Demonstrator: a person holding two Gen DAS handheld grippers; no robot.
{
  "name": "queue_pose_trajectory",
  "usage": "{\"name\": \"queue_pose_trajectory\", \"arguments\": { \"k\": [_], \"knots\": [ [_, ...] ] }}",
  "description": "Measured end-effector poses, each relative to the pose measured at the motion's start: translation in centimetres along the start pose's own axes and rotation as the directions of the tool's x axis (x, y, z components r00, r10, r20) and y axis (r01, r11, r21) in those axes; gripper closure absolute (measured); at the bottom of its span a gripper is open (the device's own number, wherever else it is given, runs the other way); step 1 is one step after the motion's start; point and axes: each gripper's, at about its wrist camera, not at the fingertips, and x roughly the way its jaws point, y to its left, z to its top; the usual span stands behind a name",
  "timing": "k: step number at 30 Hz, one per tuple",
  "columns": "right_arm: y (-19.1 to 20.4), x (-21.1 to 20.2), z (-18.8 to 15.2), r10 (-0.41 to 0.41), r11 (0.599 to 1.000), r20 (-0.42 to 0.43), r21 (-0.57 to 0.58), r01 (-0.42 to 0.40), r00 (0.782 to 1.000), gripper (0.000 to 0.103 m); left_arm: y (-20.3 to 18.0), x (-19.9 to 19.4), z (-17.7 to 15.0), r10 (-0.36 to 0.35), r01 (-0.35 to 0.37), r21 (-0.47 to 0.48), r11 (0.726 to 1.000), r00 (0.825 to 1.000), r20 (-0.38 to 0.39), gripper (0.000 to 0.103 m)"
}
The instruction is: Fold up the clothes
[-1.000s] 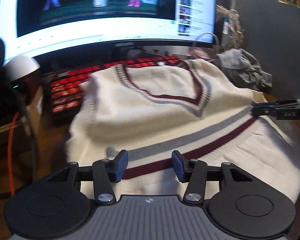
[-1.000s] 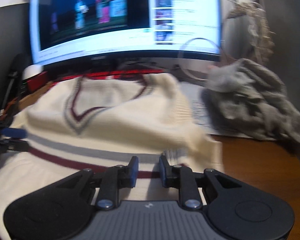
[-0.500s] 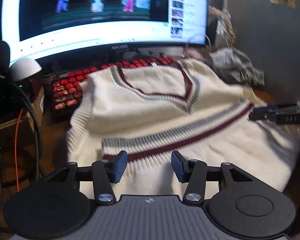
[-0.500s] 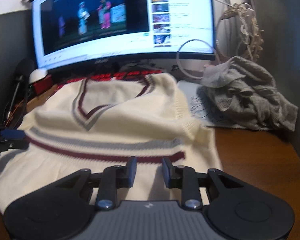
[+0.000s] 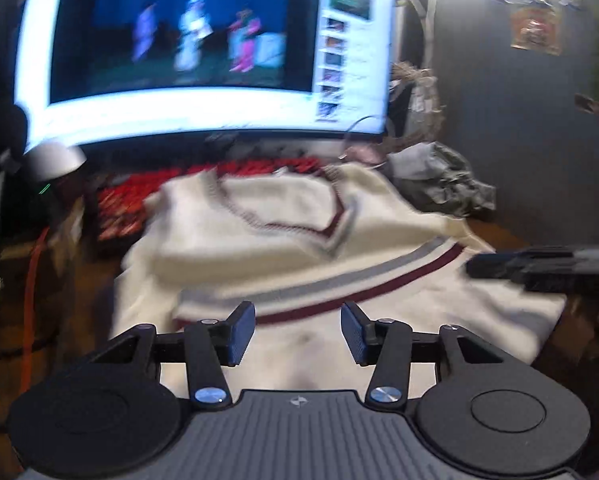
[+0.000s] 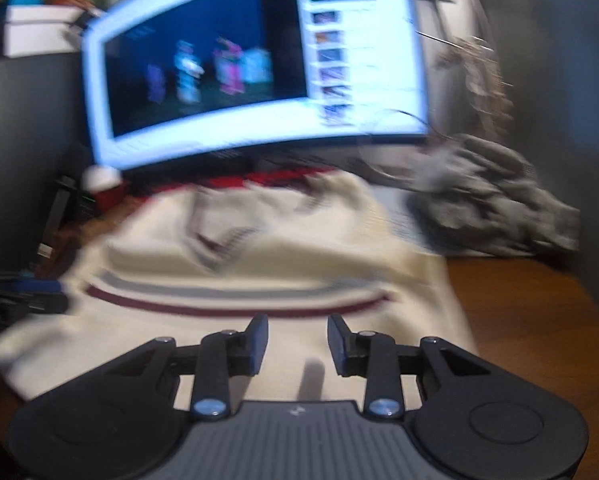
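- Cream knit vest (image 5: 299,240) lies mid-frame in both views on the wooden desk (image 6: 531,320), V-neck toward the monitor (image 5: 203,52), hem folded up so the grey and maroon stripes cross the lower middle.
- Left gripper (image 5: 298,332): jaws apart, nothing between the pads, only vest fabric below them (frame blurred).
- Right gripper (image 6: 297,344): jaws opening, gap empty, no cloth pinched. Its tip also shows at the right edge of the left view (image 5: 519,268), just over the vest's right side.
- Edges: vest's far edge overlaps the red keyboard (image 5: 147,192) below the monitor. Right edge runs close to the crumpled grey garment (image 6: 495,208) (upper right, touching or not, cannot tell).
- Left edge: near a white dome lamp (image 5: 55,160) and an orange cable (image 5: 31,264).
- Open room: bare desk in the right view's lower right, beside the vest. Left side is crowded. Dark wall (image 5: 519,140) closes the right.
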Motion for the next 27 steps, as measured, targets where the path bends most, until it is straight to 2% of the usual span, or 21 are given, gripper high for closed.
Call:
{"name": "queue_pose_trajectory", "arguments": {
  "k": [4, 7, 9, 13, 19, 27],
  "knots": [
    [3.5, 1.5, -0.7, 0.064, 0.996, -0.05, -0.065, -0.067, 0.997, 0.072, -3.1, 1.4, -0.9, -0.034, 0.035, 0.068, 0.997, 0.999, -0.022, 0.056],
    [4.6, 1.5, -1.7, 0.063, 0.992, -0.087, -0.104, -0.072, 0.994, 0.072, -4.7, 1.4, -2.6, -0.026, 0.033, 0.133, 0.991, 0.998, -0.057, 0.056],
    [4.8, 1.0, -2.4, 0.041, 0.991, -0.091, -0.12, -0.052, 0.995, 0.071, -5.0, 0.6, -3.4, -0.014, 0.02, 0.146, 0.989, 0.999, -0.043, 0.055],
    [5.0, -0.9, -3.6, 0.024, 0.986, -0.068, -0.165, -0.035, 0.997, 0.067, -5.2, -0.8, -3.8, -0.016, 0.022, 0.145, 0.989, 0.999, -0.045, 0.055],
    [6.1, -3.8, -4.9, 0.045, 0.99, 0.006, -0.134, -0.044, 0.999, 0.067, -7.3, -2.9, -5.6, 0.006, -0.007, 0.228, 0.974, 1.0, 0.006, 0.053],
    [7.7, -5.0, -7.5, 0.037, 0.983, 0.051, -0.18, -0.028, 0.998, 0.066, -7.8, -3.5, -7.0, 0.025, -0.034, 0.204, 0.978, 0.999, 0.048, 0.05]
  ]
}}
